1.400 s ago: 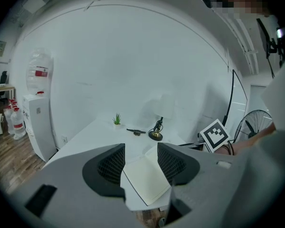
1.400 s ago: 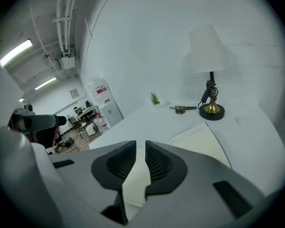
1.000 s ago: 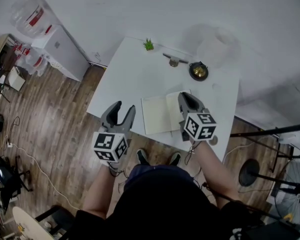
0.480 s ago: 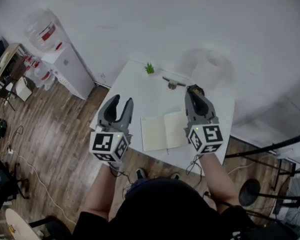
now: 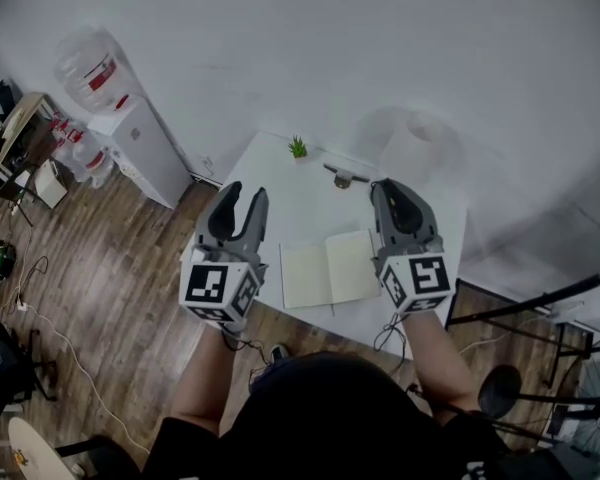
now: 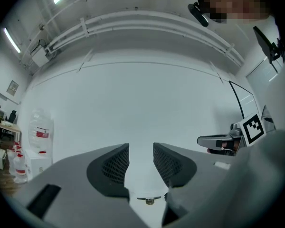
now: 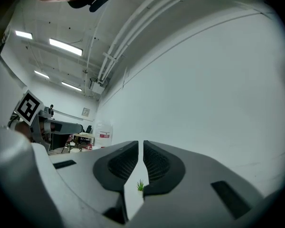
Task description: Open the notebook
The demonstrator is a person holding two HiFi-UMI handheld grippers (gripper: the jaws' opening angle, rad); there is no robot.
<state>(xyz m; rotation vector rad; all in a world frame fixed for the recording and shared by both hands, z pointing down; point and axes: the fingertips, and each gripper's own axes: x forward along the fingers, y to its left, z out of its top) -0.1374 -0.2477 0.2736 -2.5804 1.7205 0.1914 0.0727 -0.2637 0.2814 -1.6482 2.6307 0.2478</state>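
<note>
Head view showing the notebook [image 5: 330,268] lying open and flat on the white table [image 5: 280,183], just below the centre of the frame and close to the table's near edge. Displaying two pale blank pages, with the fold running between them.

Finding the left gripper [image 5: 245,194] at the left of the notebook, overlapping the table's left edge, fingers spread apart and gripping nothing. Finding the right gripper [image 5: 390,188] at the right of it, fingers almost pressed together with only a thin slit, also pinching nothing.

Leaving bare tabletop between the two grippers and above the notebook, up to the small green plant [image 5: 297,148] and a metal object [image 5: 342,176] by the far edge. Seeing wooden floor [image 5: 110,258] at the left and white wall [image 5: 380,48] across the upper frame.
</note>
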